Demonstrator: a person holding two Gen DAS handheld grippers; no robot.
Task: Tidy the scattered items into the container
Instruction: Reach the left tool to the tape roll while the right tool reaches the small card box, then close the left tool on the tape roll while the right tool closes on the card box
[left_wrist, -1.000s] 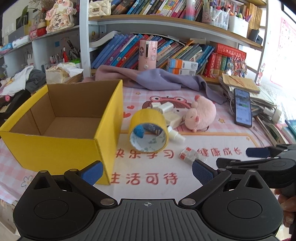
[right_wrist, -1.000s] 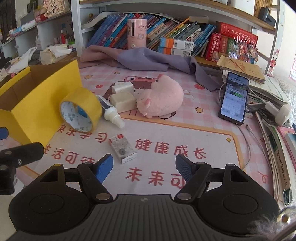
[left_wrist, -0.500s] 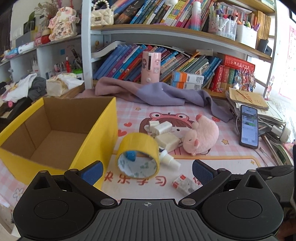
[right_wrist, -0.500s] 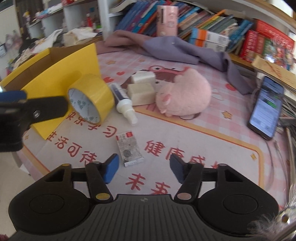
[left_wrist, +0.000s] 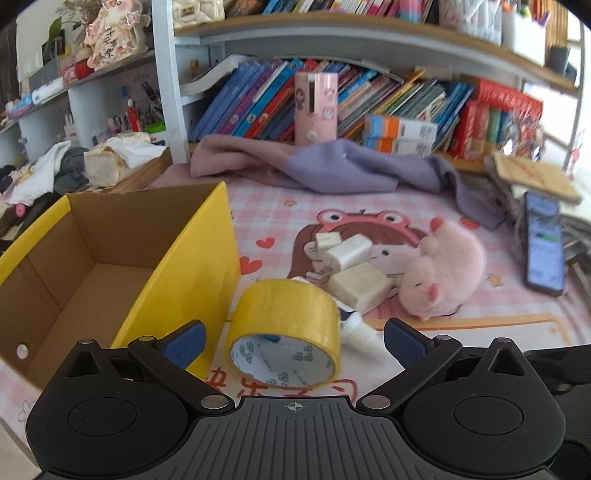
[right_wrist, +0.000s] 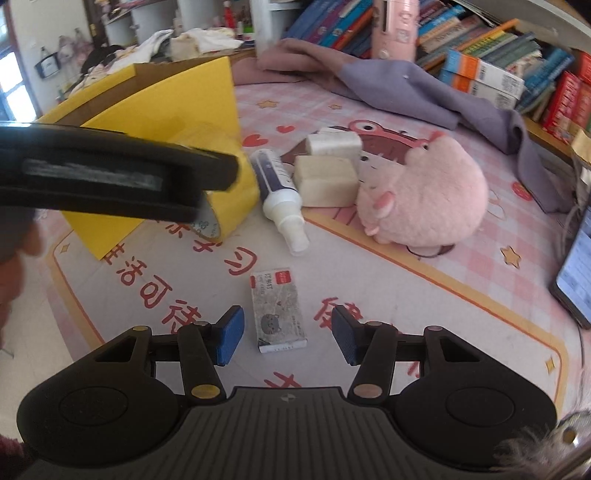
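Note:
An open yellow cardboard box (left_wrist: 184, 258) stands at the left of the pink mat. A yellow tape roll (left_wrist: 284, 325) lies on its side against the box. My left gripper (left_wrist: 293, 343) is open, its blue pads either side of the roll with gaps. A small printed card box (right_wrist: 279, 314) lies flat between the pads of my right gripper (right_wrist: 288, 336), whose jaws are closing without touching it. Behind lie a white tube (right_wrist: 277, 184), two white blocks (right_wrist: 325, 177) and a pink plush pig (right_wrist: 421, 199). One black finger (right_wrist: 110, 173) of the left gripper crosses the right wrist view.
A purple cloth (left_wrist: 332, 166) lies along the back below shelves of books. A phone (left_wrist: 545, 243) and stacked papers sit at the right edge. A pink cylinder (left_wrist: 316, 107) stands on the shelf ledge. Clothes and clutter lie left of the box.
My left gripper moved in on the tape roll, which now sits between its fingers. My right gripper tilted down over the small card box and its jaws narrowed.

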